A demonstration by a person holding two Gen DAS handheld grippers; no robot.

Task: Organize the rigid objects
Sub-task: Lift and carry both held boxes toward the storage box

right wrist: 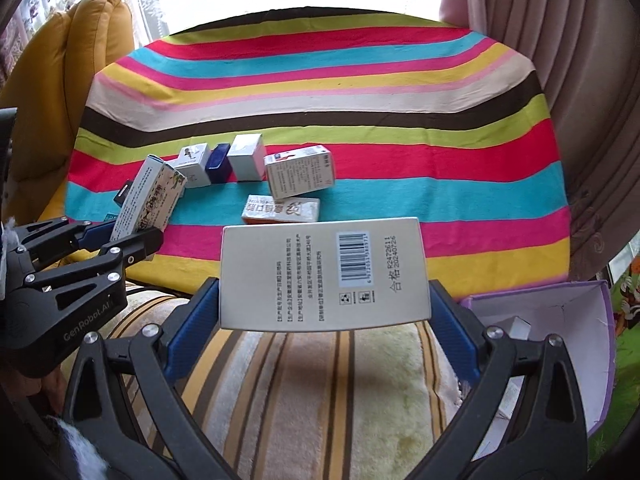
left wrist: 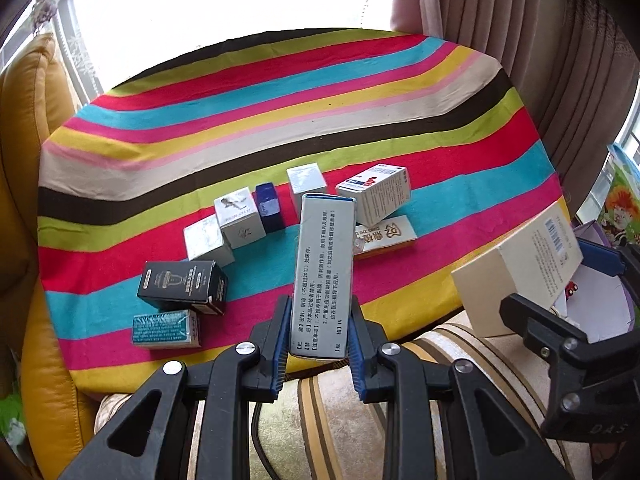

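My left gripper [left wrist: 319, 330] is shut on a long grey medicine box [left wrist: 323, 272] and holds it above the near edge of the striped table [left wrist: 280, 92]. My right gripper [right wrist: 324, 320] is shut on a wide cream box with a barcode [right wrist: 324, 272], held over the striped cushion [right wrist: 320, 392]; this box also shows in the left wrist view [left wrist: 520, 268]. Several small boxes lie on the table: a black box [left wrist: 182, 285], a teal box [left wrist: 166, 329], white boxes [left wrist: 239, 218], a dark blue box [left wrist: 268, 207], a red-and-white box [left wrist: 378, 193] and a flat orange-edged box [left wrist: 384, 236].
An open purple-rimmed white carton [right wrist: 560, 344] with small boxes inside stands low on the right. A yellow leather seat [left wrist: 24, 128] borders the table on the left. Curtains [right wrist: 560, 60] hang at the right. The left gripper with its box [right wrist: 144, 200] appears in the right wrist view.
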